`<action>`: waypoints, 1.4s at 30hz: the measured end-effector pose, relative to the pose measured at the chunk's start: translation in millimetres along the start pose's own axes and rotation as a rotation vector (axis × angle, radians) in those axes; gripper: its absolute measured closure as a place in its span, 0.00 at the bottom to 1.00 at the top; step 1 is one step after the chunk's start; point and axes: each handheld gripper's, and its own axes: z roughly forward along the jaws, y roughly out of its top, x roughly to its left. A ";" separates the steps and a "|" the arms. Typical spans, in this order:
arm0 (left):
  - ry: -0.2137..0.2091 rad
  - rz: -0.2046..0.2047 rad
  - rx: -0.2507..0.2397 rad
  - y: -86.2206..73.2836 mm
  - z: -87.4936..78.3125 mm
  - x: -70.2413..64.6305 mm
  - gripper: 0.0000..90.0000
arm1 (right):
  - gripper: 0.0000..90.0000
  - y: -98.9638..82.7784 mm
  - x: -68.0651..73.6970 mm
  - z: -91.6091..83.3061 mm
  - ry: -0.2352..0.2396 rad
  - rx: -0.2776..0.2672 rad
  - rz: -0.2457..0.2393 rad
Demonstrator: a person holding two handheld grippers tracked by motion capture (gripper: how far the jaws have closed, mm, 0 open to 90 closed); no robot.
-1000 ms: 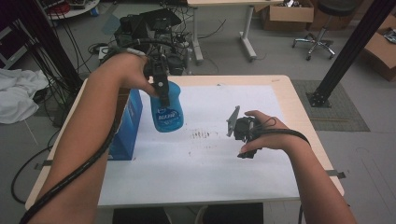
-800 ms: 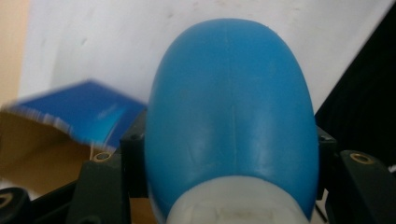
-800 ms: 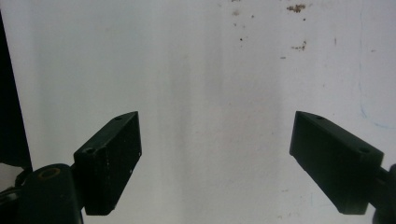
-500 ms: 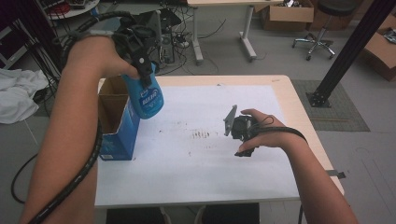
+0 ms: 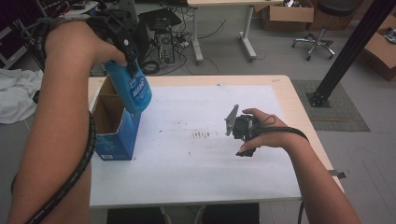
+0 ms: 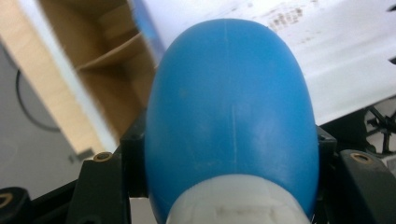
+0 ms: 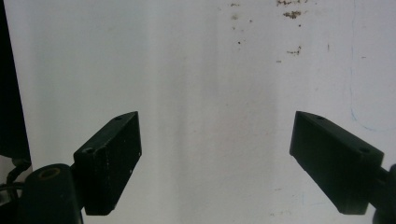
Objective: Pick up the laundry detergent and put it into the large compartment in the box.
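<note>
A blue plastic bottle (image 5: pixel 133 91) with a white label hangs tilted over the open top of a blue cardboard box (image 5: pixel 114 123) at the table's left edge. My left gripper (image 5: pixel 123 35) is shut on the bottle's upper part. In the left gripper view the bottle's rounded blue body (image 6: pixel 229 121) swells out between the jaws, with the brown inside of the box (image 6: pixel 107 70) beyond it. My right gripper (image 5: pixel 240 128) rests low over the white sheet at mid-right. Its jaws stand wide apart in the right gripper view (image 7: pixel 215 163), with nothing between them.
A white sheet (image 5: pixel 210 172) covers most of the wooden table (image 5: pixel 299 107) and carries a patch of dark specks (image 5: pixel 201 135) near its middle. Behind the table are a second desk, cables, a swivel chair (image 5: pixel 320 28) and a black post (image 5: pixel 345 51).
My left gripper has carried the blue bottle up and to the left, from over the sheet to above the open box. The right gripper has barely moved.
</note>
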 end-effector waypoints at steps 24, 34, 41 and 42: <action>0.071 -0.298 0.043 -18.4 2.7 69.7 0.43 | 0.19 6.7 -0.3 4.7 0.002 0.005 -0.019; 0.048 -0.306 0.050 -19.5 28.5 83.4 0.43 | 0.19 7.7 -0.9 5.8 0.003 0.007 -0.019; 0.052 -0.300 0.048 -18.4 50.7 89.0 0.43 | 0.19 6.9 -1.4 5.1 0.002 0.005 -0.015; 0.049 -0.304 0.043 -18.5 52.6 89.5 0.43 | 0.19 6.9 -1.4 5.1 0.002 0.005 -0.015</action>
